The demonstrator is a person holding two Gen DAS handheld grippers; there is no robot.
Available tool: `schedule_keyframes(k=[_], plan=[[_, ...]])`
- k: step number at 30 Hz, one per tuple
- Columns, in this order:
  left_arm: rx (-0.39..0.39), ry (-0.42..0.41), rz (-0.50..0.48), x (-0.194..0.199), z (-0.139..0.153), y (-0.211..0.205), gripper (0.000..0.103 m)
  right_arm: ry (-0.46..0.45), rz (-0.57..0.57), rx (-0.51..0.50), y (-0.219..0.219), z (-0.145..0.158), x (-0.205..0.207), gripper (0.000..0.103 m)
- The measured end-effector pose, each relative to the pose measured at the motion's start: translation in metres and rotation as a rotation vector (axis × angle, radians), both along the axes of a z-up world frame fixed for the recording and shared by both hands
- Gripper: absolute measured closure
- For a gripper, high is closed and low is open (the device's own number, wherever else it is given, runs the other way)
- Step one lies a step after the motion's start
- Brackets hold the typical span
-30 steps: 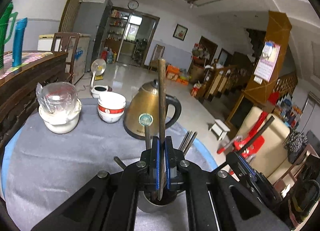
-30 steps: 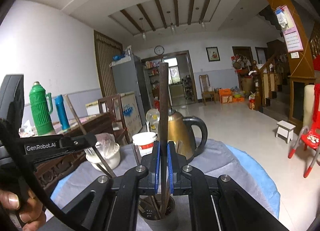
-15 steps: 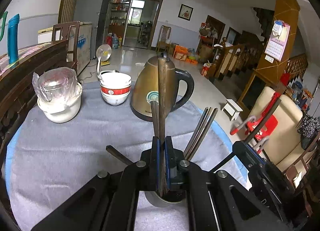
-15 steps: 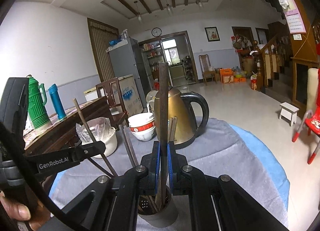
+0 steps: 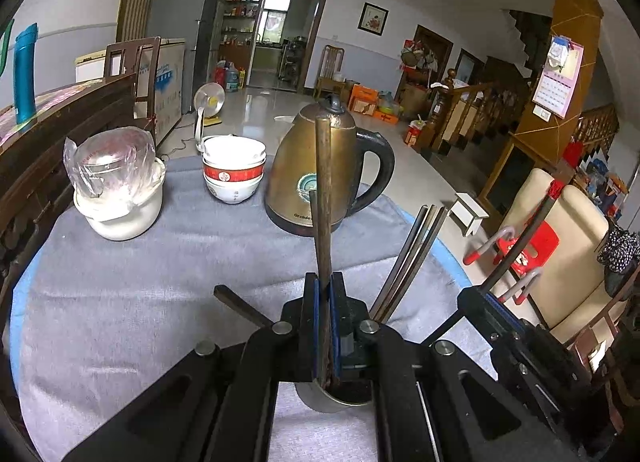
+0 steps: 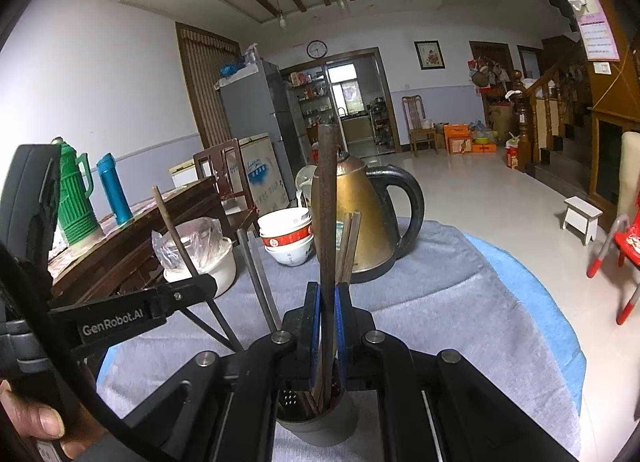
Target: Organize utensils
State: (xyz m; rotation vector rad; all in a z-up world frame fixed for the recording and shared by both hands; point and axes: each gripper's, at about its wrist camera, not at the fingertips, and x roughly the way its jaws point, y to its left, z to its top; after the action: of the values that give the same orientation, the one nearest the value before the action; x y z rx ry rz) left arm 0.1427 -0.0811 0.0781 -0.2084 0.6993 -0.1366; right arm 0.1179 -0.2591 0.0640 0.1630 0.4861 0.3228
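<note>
In the left wrist view, a chopstick (image 5: 322,197) is clamped upright by the left gripper (image 5: 327,326), its tip in the metal holder (image 5: 320,402) at 6 o'clock. In the right wrist view, another chopstick (image 6: 328,221) is clamped by the right gripper (image 6: 327,336) over the same holder (image 6: 320,428) at 6 o'clock.

My right gripper (image 6: 328,310) has its jaws clamped on a dark chopstick (image 6: 327,197) standing upright, its lower end in the metal holder (image 6: 320,428) on the grey-clothed table (image 6: 440,302); beyond stand a gold kettle (image 6: 360,221) and stacked bowls (image 6: 286,236); my left gripper (image 6: 176,296) grips another chopstick (image 6: 172,234).
</note>
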Motion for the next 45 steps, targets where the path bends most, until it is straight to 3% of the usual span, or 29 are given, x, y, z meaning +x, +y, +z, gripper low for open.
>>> schedule_keyframes(k=[12, 15, 17, 18, 19, 21, 25, 29, 31, 38, 45], plan=[[-0.026, 0.047, -0.008, 0.003, -0.005, 0.003, 0.098, 0.109, 0.015, -0.013, 0.003, -0.015, 0.017, 0.094], [-0.043, 0.049, 0.006, -0.001, 0.001, 0.009, 0.091, 0.118, 0.004, -0.01, 0.001, -0.014, 0.018, 0.091], [-0.048, 0.037, 0.016, -0.005, 0.008, 0.013, 0.074, 0.101, -0.021, -0.012, -0.003, -0.008, 0.015, 0.085], [-0.055, 0.024, 0.025, -0.008, 0.012, 0.017, 0.069, 0.091, -0.033, -0.009, -0.005, -0.005, 0.013, 0.074], [-0.062, 0.011, 0.033, -0.012, 0.016, 0.02, 0.062, 0.085, -0.04, -0.006, -0.006, -0.002, 0.011, 0.051], [-0.07, -0.021, 0.057, -0.021, 0.027, 0.03, 0.054, 0.039, -0.07, 0.013, -0.013, 0.009, 0.001, 0.03], [-0.061, -0.081, 0.097, -0.045, 0.042, 0.05, 0.038, -0.016, -0.096, 0.004, -0.017, 0.026, -0.02, 0.03], [0.0, -0.138, 0.147, -0.075, 0.044, 0.067, 0.019, -0.059, -0.095, -0.032, -0.014, 0.033, -0.05, 0.03], [0.035, -0.132, 0.158, -0.084, 0.037, 0.072, 0.017, -0.059, -0.09, -0.051, -0.01, 0.031, -0.061, 0.022], [0.075, -0.026, 0.129, -0.094, -0.001, 0.071, 0.017, 0.019, -0.027, -0.148, 0.012, -0.005, -0.096, 0.022], [0.116, -0.019, 0.058, -0.104, 0.0, 0.046, 0.017, 0.039, -0.025, -0.177, 0.017, -0.016, -0.112, 0.022]])
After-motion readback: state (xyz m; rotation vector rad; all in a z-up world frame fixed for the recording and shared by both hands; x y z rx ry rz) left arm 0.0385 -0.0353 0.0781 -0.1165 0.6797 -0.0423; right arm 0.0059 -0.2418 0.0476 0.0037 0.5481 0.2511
